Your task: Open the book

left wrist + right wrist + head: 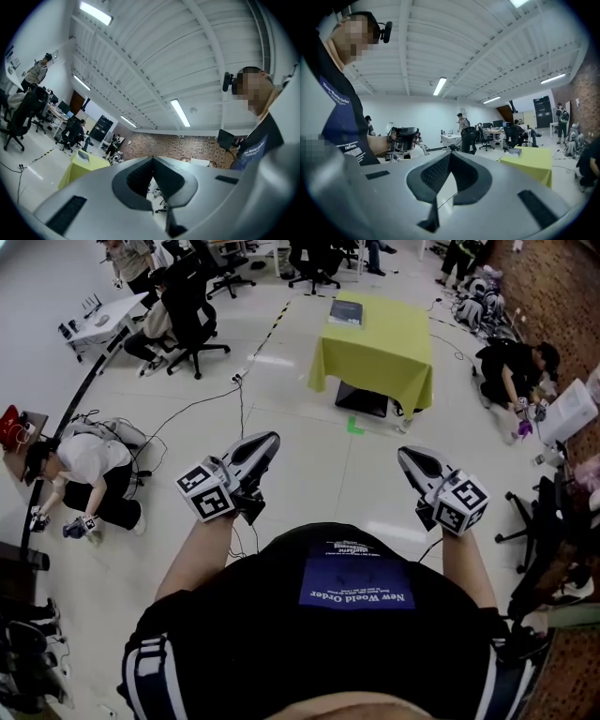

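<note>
L tongs (268, 440) & R tongs (406, 455) both pressed together, empty; book (346, 312) on yellow counter (384, 362) well ahead; cable (241, 404), green mark (354, 427) on floor btwn.

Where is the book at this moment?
Head view, top centre: the book lies on the far left corner of the yellow-clothed table.
</note>
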`<state>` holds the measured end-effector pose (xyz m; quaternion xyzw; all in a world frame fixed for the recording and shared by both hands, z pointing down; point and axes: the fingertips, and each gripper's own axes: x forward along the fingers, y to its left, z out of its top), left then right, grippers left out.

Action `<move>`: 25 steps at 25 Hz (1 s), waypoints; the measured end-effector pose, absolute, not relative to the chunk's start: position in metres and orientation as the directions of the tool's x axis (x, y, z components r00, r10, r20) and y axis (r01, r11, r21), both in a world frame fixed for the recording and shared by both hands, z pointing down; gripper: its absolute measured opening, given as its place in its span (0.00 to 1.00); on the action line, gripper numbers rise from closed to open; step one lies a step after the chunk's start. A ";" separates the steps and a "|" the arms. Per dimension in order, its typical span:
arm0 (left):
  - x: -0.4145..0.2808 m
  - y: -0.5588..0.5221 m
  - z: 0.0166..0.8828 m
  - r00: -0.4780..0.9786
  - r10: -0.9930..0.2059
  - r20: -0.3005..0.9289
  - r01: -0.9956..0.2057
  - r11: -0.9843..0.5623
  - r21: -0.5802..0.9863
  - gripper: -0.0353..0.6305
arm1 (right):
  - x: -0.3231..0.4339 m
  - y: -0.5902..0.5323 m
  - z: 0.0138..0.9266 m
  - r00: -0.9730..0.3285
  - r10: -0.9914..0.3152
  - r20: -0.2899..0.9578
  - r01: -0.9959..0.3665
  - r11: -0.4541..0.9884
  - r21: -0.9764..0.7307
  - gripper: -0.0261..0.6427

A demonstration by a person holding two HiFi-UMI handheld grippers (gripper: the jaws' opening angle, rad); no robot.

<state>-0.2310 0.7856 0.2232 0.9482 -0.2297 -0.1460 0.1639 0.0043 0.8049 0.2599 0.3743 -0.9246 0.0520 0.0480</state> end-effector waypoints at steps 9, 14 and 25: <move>-0.188 0.711 0.235 0.873 -0.459 -0.165 -0.366 -0.840 0.399 0.06 | 0.040 0.728 0.284 -0.708 -0.691 0.148 -0.706 0.701 -0.103 0.02; -0.184 0.650 0.240 0.894 -0.410 -0.180 -0.317 -0.864 0.391 0.06 | 0.036 0.676 0.288 -0.681 -0.712 0.170 -0.730 0.679 -0.082 0.02; -0.221 0.483 0.242 0.953 -0.265 -0.143 -0.201 -0.913 0.354 0.06 | 0.012 0.529 0.265 -0.531 -0.841 0.100 -0.843 0.514 -0.158 0.02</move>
